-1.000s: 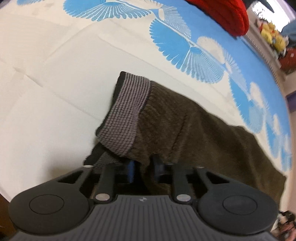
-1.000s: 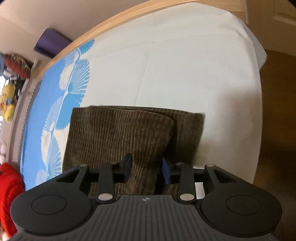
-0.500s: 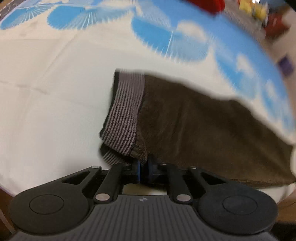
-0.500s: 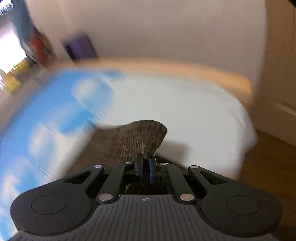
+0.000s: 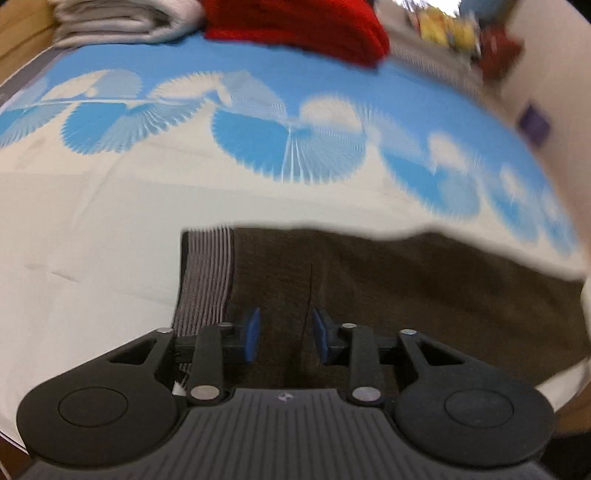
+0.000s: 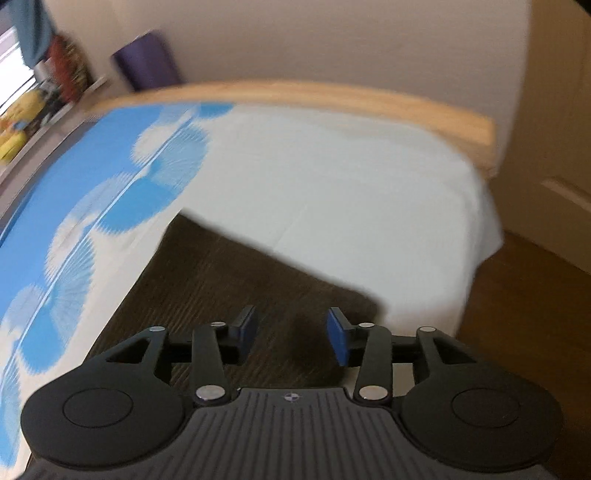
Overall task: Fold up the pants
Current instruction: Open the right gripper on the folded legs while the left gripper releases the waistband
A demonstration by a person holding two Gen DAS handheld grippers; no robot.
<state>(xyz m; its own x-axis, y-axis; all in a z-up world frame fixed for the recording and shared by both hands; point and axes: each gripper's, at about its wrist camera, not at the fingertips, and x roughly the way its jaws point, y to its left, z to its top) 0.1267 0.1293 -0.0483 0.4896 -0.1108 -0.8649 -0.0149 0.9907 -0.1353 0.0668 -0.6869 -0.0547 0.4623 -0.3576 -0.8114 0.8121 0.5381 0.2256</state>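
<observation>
Brown corduroy pants lie flat on the bed, with a grey striped waistband at their left end. My left gripper is open just above the pants, next to the waistband. In the right wrist view the pants lie near the bed's corner. My right gripper is open just above their near end. Neither gripper holds cloth.
The bed sheet is white with blue fan shapes. A red garment and folded white cloth lie at the far side. A wooden bed frame edges the mattress; wooden floor lies to the right.
Both grippers were shut on the pants half a second ago and have opened, letting the cloth go. The pants now lie flat, and both views have tilted up.
</observation>
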